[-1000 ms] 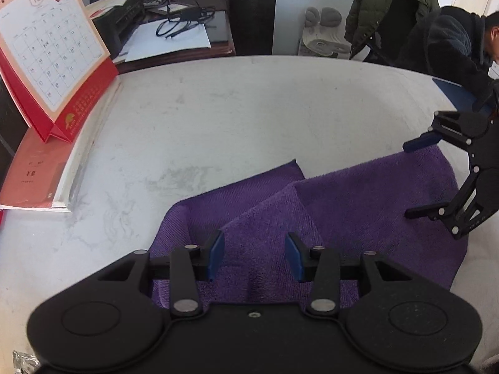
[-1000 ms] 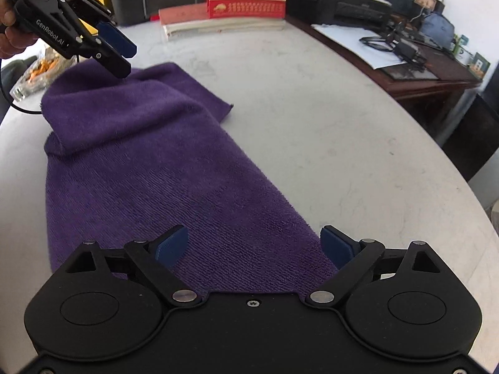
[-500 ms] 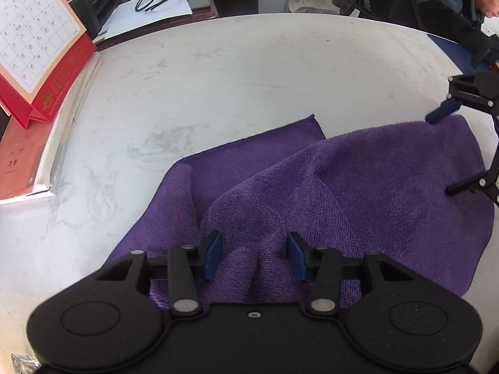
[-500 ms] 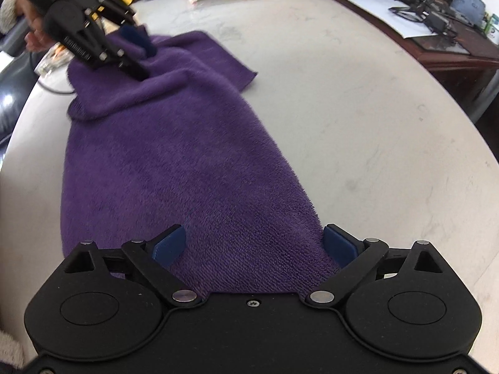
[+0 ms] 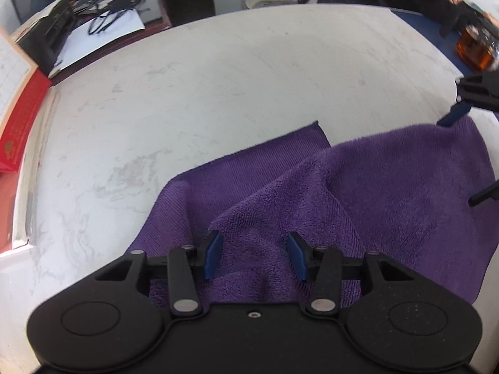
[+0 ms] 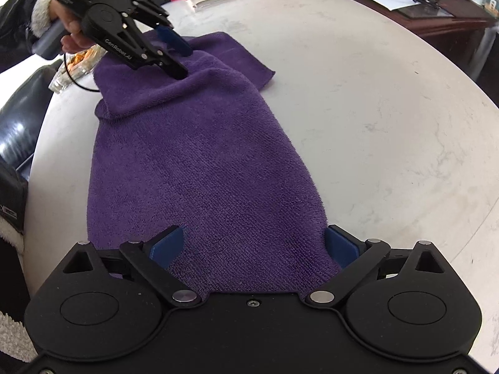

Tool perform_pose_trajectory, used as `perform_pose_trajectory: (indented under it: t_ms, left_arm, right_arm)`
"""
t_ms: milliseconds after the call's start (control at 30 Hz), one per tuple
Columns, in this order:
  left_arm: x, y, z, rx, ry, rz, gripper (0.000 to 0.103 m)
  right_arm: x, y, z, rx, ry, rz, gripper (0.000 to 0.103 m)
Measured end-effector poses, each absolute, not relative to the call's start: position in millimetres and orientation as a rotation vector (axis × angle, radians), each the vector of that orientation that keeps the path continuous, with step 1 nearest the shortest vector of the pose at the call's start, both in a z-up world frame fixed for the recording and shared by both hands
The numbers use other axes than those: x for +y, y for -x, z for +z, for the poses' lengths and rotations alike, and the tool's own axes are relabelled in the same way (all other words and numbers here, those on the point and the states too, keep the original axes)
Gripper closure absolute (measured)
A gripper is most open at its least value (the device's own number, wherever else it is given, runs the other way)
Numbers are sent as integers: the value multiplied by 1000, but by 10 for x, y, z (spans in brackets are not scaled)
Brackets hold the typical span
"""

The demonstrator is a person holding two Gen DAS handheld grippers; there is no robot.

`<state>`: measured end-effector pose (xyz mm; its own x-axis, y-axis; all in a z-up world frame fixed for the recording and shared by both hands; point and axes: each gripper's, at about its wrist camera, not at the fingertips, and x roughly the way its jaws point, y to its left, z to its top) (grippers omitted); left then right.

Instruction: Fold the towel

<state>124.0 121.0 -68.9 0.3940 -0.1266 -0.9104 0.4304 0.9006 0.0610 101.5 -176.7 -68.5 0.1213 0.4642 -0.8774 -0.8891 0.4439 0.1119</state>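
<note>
Down dips the left gripper [image 6: 179, 62], marked "CenRobot.AI", jaws apart over the towel [image 6: 202, 168]; right gripper [image 6: 254, 244] jaws widening, astride its end.

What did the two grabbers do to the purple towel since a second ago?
The left gripper came down onto the bunched end of the purple towel, jaws open around a ridge. The right gripper slid along the towel, jaws opening wider. The towel remains half-folded on the white table.

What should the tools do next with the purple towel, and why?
Probably lift the left tool away. Its pads straddle a bump of the purple towel without pinching it. The right tool is opening wide over the flat end, so the fold looks already laid down.
</note>
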Motion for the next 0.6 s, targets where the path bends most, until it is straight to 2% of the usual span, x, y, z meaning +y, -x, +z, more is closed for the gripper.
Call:
perform_pose_trajectory:
  t_ms: [167, 233, 267, 333, 367, 400, 433, 467, 500, 600]
  left_arm:
    - [1269, -1222, -728, 1096, -272, -377, 59]
    - [1249, -1198, -728, 1090, -273, -386, 67]
    - [1241, -1191, -723, 1089, -269, -393, 74]
    - [1210, -1170, -707, 1091, -258, -397, 82]
    - [1206, -1163, -702, 1090, -253, -396, 87]
    - [1203, -1145, -694, 1088, -238, -390, 91]
    - [1200, -1127, -687, 1086, -222, -384, 93]
    - [1197, -1106, -675, 1083, -209, -382, 94]
    - [1196, -1073, -660, 1076, -184, -381, 96]
    - [1229, -990, -585, 1048, -87, -383, 97]
  right_arm:
    - [-1723, -870, -702, 955, 671, 1076, 3]
    - [-1740, -855, -684, 954, 676, 1073, 5]
    - [-1726, -860, -680, 954, 678, 1071, 7]
    - [-1736, -879, -645, 956, 672, 1059, 17]
    - [-1762, -902, -611, 958, 658, 1044, 30]
    - [-1788, -924, -577, 960, 643, 1028, 47]
    - [-1809, -941, -552, 962, 631, 1012, 57]
    - [-1820, -944, -547, 963, 624, 996, 73]
    - [-1831, -947, -543, 964, 618, 979, 84]
    - [-1864, -955, -530, 967, 599, 928, 96]
